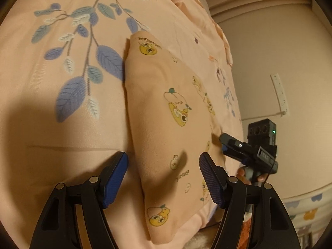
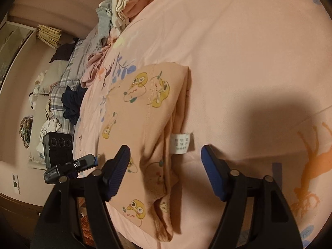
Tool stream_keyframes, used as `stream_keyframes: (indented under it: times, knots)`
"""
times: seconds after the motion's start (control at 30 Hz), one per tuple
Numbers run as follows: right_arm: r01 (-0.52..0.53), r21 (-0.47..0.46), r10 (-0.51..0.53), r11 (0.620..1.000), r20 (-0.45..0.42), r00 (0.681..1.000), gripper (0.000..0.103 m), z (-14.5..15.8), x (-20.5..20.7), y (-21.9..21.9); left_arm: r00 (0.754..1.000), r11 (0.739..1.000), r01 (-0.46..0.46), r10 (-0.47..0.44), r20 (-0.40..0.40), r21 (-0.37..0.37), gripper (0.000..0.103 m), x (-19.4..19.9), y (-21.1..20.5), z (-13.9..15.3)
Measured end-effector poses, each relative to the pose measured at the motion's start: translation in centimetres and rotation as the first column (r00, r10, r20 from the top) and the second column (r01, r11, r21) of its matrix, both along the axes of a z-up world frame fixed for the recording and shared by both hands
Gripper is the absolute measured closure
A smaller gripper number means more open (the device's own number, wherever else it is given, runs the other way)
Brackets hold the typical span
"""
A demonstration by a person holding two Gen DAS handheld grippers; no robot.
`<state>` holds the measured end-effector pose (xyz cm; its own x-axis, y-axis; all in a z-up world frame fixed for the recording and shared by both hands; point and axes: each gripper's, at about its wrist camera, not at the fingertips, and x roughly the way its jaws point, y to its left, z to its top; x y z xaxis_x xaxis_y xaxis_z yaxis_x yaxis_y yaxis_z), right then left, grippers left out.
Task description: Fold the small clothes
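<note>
In the middle of both wrist views, on the pink leaf-print bedspread (image 1: 62, 66), lies the small peach garment (image 1: 166, 112) with the cartoon duck prints, and it looks folded into a long narrow bundle already, layered edges stacked along its right side in the right wrist view, with a white care label (image 2: 182, 143) poking out there. The left gripper (image 1: 164, 176) hovers low over the near end with its blue pads apart and nothing pinched between them; same story for the right gripper (image 2: 166, 172), jaws spread wide with the cloth just under the gap, not clamped. So my read is one fold is done and both tools have let go. Next move probably calls for either one more fold end to end, pinching the near edge cleanly through all layers so nothing slips, or setting it aside and pulling the next item from the clothes heap (image 2: 132, 2) at the top of the right wrist view.
</note>
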<state>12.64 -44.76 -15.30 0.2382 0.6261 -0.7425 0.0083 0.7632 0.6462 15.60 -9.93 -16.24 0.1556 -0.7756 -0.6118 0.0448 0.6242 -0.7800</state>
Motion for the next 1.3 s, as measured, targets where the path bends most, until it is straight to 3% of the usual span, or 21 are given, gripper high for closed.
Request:
stream_keyframes:
  times: [0.23,0.37,0.53,0.73,0.8,0.93,1.0,1.13,1.23,1.3]
  knots:
    - [-0.007,0.110,0.010,0.994,-0.034,0.999,0.024,-1.2,0.9,0.1,0.999,0.994,0.044,-0.042,0.024,-0.102,0.034,1.0,-1.0,-1.1]
    - [0.004,0.209,0.006,0.978,-0.049,0.999,0.023,-1.8,1.2,-0.3,0.997,0.994,0.076,-0.073,0.036,-0.084,0.034,1.2,-2.2,-1.0]
    - [-0.026,0.192,0.031,0.981,-0.025,0.999,0.023,-1.4,1.0,0.5,0.995,0.995,0.078,-0.074,0.067,-0.062,0.034,1.3,-3.3,-0.9]
    - [-0.100,0.178,0.099,0.979,0.017,0.995,0.025,-1.5,1.7,3.1,0.985,0.994,0.105,-0.107,0.134,0.023,0.038,0.8,-4.4,-0.3]
    - [-0.092,0.176,0.091,0.980,0.014,0.996,0.032,-1.8,2.0,3.3,0.983,0.992,0.104,-0.113,0.141,0.069,0.042,0.7,-4.7,-0.3]
    - [-0.061,0.146,0.062,0.987,-0.004,0.998,0.057,-2.3,2.3,2.8,0.981,0.989,0.096,-0.113,0.156,0.110,0.043,0.6,-5.2,-0.3]
    - [-0.048,0.142,0.050,0.989,-0.008,0.999,0.061,-2.7,2.2,2.4,0.979,0.985,0.087,-0.112,0.168,0.146,0.044,0.4,-5.6,-0.2]
    - [-0.047,0.123,0.045,0.991,0.018,0.999,0.065,-2.7,2.0,2.4,0.968,0.964,0.080,-0.136,0.211,0.253,0.052,-0.1,-6.5,0.2]
    - [-0.061,0.069,0.057,0.996,0.060,0.997,0.069,-2.5,1.8,3.0,0.949,0.932,0.079,-0.179,0.261,0.353,0.054,-0.7,-7.5,0.5]
    - [-0.064,0.042,0.061,0.997,0.077,0.995,0.072,-2.5,1.9,3.4,0.945,0.925,0.067,-0.179,0.272,0.375,0.055,-1.0,-7.6,0.4]
